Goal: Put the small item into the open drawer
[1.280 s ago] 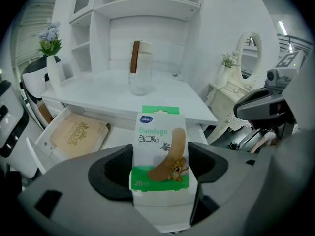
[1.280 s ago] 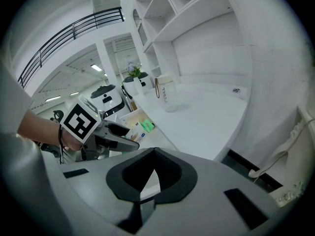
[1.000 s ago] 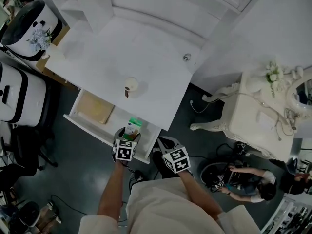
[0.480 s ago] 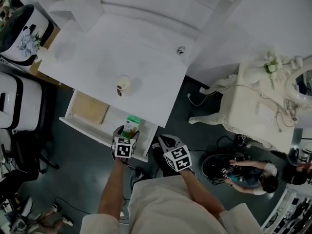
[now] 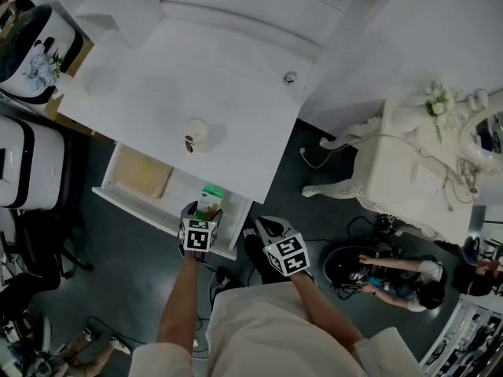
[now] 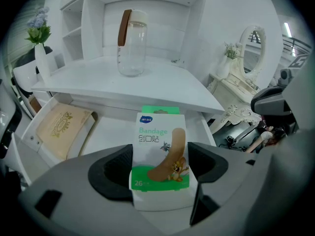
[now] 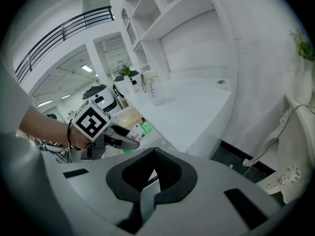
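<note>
Head view: the left gripper holds a bandage box over the right end of the open drawer, which sticks out below the desk's front edge. The box's long axis runs from the gripper towards the desk. A tan case lies at the drawer's left end. A jar stands near the desk's front edge. The right gripper hangs beside the drawer's right end.

Left gripper view: the jaws are clamped on the box's long sides. Its printed face is up and its green end points away, towards the desk.

Right gripper view: the jaws are closed together with nothing between them.
</note>
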`<control>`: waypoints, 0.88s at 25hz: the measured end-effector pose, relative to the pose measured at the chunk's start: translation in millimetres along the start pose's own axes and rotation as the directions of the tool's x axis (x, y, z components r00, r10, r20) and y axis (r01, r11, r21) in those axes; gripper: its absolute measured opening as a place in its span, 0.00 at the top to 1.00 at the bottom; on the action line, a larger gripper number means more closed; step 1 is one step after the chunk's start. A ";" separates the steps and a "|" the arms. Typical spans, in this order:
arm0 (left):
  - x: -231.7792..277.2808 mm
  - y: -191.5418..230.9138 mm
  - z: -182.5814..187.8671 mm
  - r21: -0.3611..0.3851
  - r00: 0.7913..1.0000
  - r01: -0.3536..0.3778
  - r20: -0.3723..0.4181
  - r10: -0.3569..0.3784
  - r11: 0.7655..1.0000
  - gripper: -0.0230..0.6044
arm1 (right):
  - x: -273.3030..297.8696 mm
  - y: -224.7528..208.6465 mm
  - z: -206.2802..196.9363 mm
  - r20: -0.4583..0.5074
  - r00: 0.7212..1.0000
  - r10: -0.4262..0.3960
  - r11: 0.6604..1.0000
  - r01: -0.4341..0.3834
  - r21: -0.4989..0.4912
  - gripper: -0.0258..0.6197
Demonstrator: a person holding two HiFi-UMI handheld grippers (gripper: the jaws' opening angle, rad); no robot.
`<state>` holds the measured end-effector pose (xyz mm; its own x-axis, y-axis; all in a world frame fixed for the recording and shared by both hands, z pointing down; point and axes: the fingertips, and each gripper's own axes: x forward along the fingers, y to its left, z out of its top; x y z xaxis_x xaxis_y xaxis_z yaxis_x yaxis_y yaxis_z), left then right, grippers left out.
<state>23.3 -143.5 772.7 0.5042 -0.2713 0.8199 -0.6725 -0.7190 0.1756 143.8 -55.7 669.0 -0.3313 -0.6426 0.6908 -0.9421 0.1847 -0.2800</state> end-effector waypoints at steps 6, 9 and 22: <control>8.5 -1.3 -7.5 -0.007 1.000 0.004 -0.027 -0.004 1.000 0.39 | -3.2 0.7 0.2 0.002 1.000 0.007 1.000 -0.007 0.002 0.92; 10.6 -1.9 -6.1 -0.004 0.999 0.007 -0.037 -0.007 1.000 0.39 | -2.6 3.8 0.5 0.000 1.000 0.018 1.000 -0.018 -0.005 0.92; 26.5 0.3 -3.0 -0.020 0.999 0.014 -0.050 -0.015 1.000 0.39 | 11.9 16.8 6.5 -0.022 0.997 0.072 0.996 -0.072 -0.042 0.92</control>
<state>34.8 -149.1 796.1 0.4864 -0.2282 0.8434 -0.6760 -0.7099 0.1977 124.4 -65.1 668.2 -0.3990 -0.6112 0.6836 -0.9170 0.2620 -0.3009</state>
